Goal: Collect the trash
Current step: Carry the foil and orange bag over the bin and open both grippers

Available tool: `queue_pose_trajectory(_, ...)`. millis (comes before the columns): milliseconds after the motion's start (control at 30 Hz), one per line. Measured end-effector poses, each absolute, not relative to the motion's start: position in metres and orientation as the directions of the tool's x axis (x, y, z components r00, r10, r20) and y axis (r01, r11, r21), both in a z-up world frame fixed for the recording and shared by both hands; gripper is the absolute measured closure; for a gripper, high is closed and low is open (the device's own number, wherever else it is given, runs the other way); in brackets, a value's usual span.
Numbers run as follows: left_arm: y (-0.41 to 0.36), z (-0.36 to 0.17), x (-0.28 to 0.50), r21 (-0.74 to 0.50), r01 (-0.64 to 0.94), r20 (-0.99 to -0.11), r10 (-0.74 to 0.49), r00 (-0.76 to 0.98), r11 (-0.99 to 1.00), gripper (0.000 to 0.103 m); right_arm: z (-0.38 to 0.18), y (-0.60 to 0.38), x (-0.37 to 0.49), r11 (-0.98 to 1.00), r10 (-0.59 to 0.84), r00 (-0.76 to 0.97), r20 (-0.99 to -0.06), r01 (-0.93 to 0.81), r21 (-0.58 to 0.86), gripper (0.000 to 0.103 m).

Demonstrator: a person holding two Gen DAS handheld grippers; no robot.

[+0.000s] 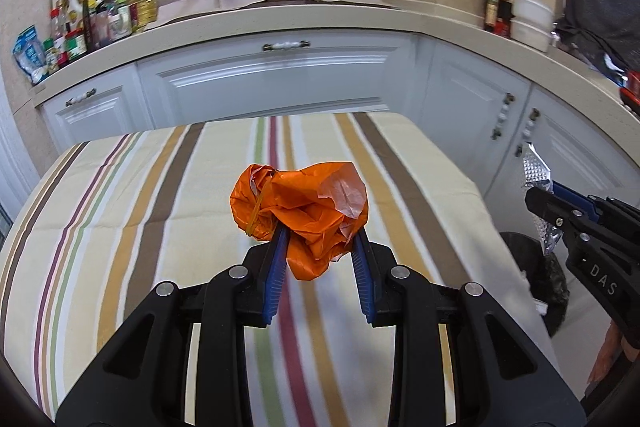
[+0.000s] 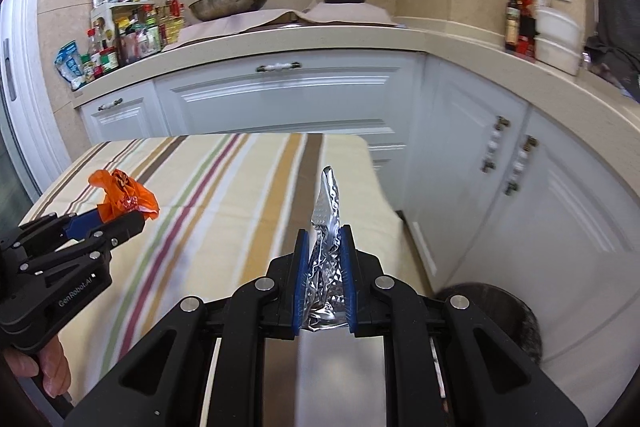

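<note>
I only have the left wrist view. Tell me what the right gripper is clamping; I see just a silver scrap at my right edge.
Observer: The right gripper is shut on a crumpled foil wrapper, which stands upright between its blue pads.
Operator: Report what lies under it.
Observer: The right edge of the striped tablecloth; a dark round bin sits on the floor beyond that edge, to the right.
Operator: Check my own load from that side.
Observer: The left gripper is shut on the orange plastic bag; from that side a red patterned scrap shows inside the bundle.
</note>
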State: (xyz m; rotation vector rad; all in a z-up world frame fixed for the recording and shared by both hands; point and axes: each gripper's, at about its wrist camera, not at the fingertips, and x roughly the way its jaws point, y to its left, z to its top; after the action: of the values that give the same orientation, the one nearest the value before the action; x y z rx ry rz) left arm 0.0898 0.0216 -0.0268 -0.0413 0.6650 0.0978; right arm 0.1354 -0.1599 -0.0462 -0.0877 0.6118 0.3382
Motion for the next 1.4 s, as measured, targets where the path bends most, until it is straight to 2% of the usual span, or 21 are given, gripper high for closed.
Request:
queue_pose_trajectory(300,-0.054,-0.02,0.083,-0.012,0.077,-0.609,-0.069,0.79,0.997,0.073,-0.044,-0.226,0.104,0.984,0.146,0.814,-0.563,-0.177,-0.001,0.087)
queue_pose_trajectory(600,-0.14,-0.022,0.09,0.042,0.238,-0.592,-0.168,0.788,0.97,0.073,-0.051,-0.298,0.087,1.0,0.026,0.834,-0.551,-0.019,0.018,0.087)
queue_pose_trajectory(867,-0.192,-0.042,0.114,0.059,0.292,-0.625,-0.193,0.757,0.955,0.073,-0.063,-0.344,0.089,0.997,-0.02,0.831,-0.556,0.061,0.055,0.087)
queue_pose_trajectory(1233,-0.231,-0.061,0.144,0.093,0.298,-0.647,-0.169,0.743,0.95,0.07,-0.08,-0.365,0.118,0.995,0.01,0.819,-0.573,0.05,0.088,0.087)
queue_pose_trajectory(1267,-0.233,-0.062,0.146,0.097,0.296,-0.646,-0.166,0.745,0.95,0.066,-0.081,-0.365,0.12,0.995,0.006,0.819,-0.574,0.052,0.084,0.086)
queue_pose_trajectory(1333,-0.238,-0.063,0.151,0.109,0.284,-0.637,-0.152,0.756,0.953,0.056,-0.083,-0.368,0.124,0.995,-0.009,0.82,-0.572,0.065,0.076,0.074)
queue_pose_trajectory(1367,-0.239,-0.064,0.153,0.11,0.284,-0.635,-0.152,0.758,0.953,0.055,-0.083,-0.37,0.127,0.994,-0.016,0.821,-0.57,0.072,0.076,0.066)
queue_pose_trajectory(1400,-0.241,-0.064,0.154,0.112,0.286,-0.634,-0.153,0.758,0.952,0.054,-0.083,-0.372,0.129,0.994,-0.019,0.823,-0.567,0.078,0.079,0.064)
